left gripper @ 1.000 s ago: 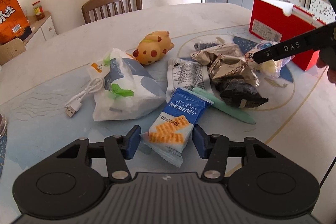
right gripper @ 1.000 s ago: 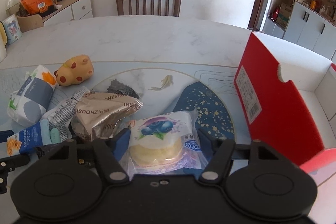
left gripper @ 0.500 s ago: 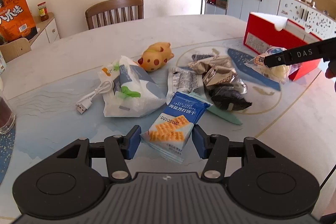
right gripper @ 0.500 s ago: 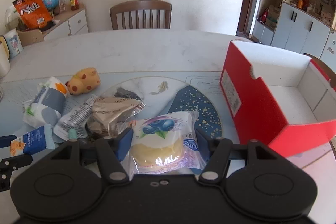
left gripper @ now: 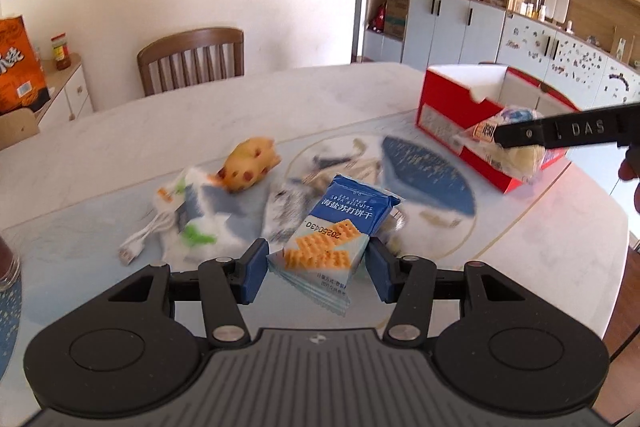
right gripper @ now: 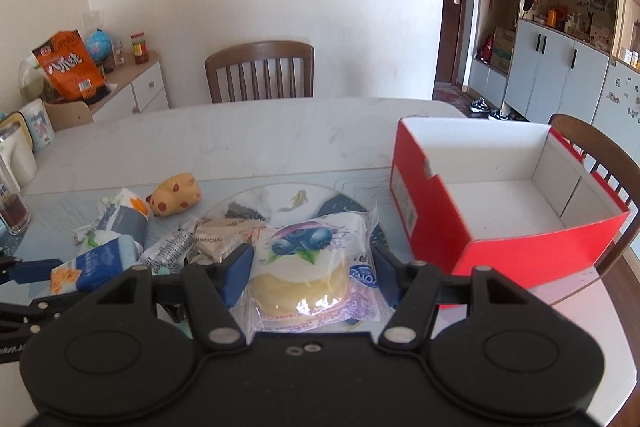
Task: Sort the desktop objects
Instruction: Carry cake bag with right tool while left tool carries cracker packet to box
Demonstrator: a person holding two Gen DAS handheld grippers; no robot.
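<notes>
Two grippers, both loaded and held up off the table: my left gripper (left gripper: 318, 267) is clamped on the blue cracker packet (left gripper: 336, 231) at lower center. My right gripper (right gripper: 312, 273) squeezes the blueberry cake pack (right gripper: 308, 263), with the red box (right gripper: 492, 195) at right.

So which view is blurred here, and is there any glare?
Left wrist view: the table clutter around the spotted toy is motion-smeared, while the held biscuit packet stays sharp. Right wrist view: mostly sharp, with a glare spot on the blueberry cake wrapper.

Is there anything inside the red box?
No, the right wrist view shows the red box with only its bare white floor and walls inside.
</notes>
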